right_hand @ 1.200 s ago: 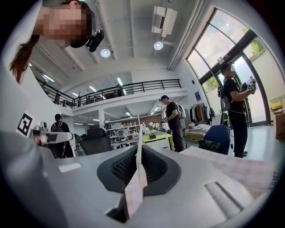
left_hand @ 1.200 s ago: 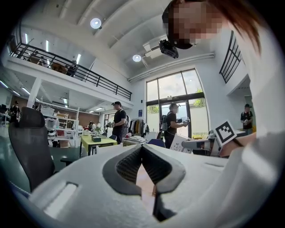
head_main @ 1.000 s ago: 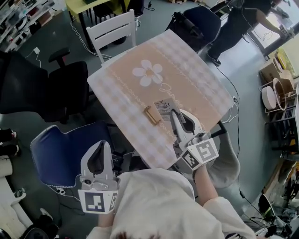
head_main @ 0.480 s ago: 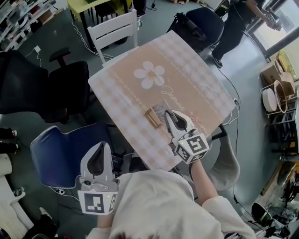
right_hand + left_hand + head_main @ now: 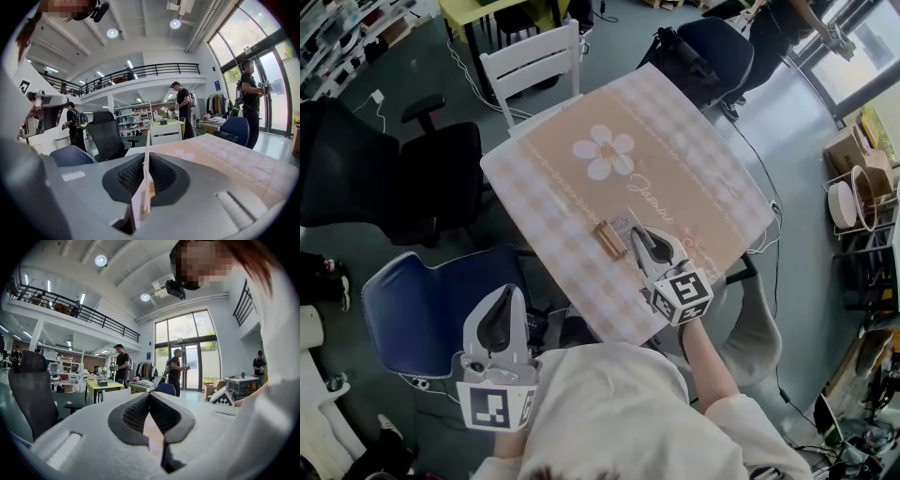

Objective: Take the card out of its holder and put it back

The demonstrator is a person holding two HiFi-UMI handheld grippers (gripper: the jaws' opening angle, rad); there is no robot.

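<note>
A small wooden card holder (image 5: 607, 238) lies on the checked tablecloth (image 5: 675, 159) near the table's front edge. My right gripper (image 5: 636, 236) is shut on the card (image 5: 622, 224), low over the cloth and just right of the holder. In the right gripper view the card (image 5: 146, 159) stands edge-on between the dark pads, reaching past the fingertips. My left gripper (image 5: 495, 319) hangs off the table at the lower left over a blue chair. Its jaws meet at the tip with nothing between them, as the left gripper (image 5: 150, 397) shows in its own view.
A white flower print (image 5: 605, 150) marks the cloth's middle. A white chair (image 5: 530, 58) and a dark chair (image 5: 703, 52) stand at the far side. A black office chair (image 5: 366, 173) and a blue chair (image 5: 417, 300) stand at the left. A person (image 5: 778, 28) stands at the back right.
My right gripper has come down and to the left with the card, from beside the holder's right to close against it. The card now shows narrower. My left gripper has not moved.
</note>
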